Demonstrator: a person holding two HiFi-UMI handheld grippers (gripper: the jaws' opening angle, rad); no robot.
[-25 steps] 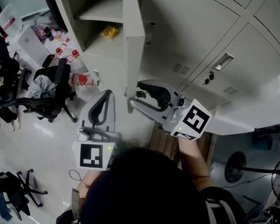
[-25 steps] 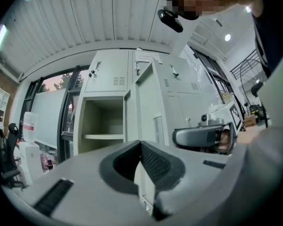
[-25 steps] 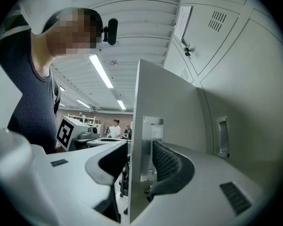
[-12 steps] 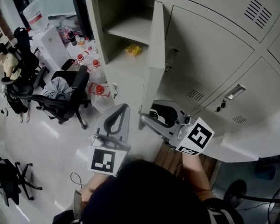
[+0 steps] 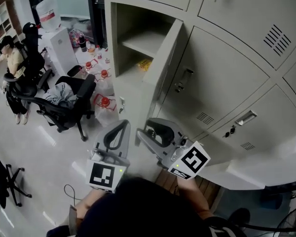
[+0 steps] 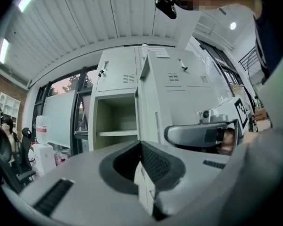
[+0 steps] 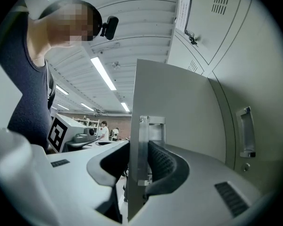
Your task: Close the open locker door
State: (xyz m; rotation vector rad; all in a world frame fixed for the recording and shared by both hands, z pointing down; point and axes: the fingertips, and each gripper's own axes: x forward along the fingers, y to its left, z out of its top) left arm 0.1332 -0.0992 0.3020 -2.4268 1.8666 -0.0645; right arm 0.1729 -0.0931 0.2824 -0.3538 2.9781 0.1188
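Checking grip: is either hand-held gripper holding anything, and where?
Not yet: the right hand-held gripper straddles the locker door at its latch plate, jaws closing; left hand-held gripper shut, empty.

The head view looks steeply down from above the person onto the left tool (image 5: 122, 125), the right tool (image 5: 144, 131), the lockers (image 5: 227, 73) and the floor (image 5: 54, 147). The left tool view looks up from low at the lockers, farther off. The right tool view looks up along its closing jaws, with the door (image 5: 163, 68) edge between them, very near. All three views share the door.
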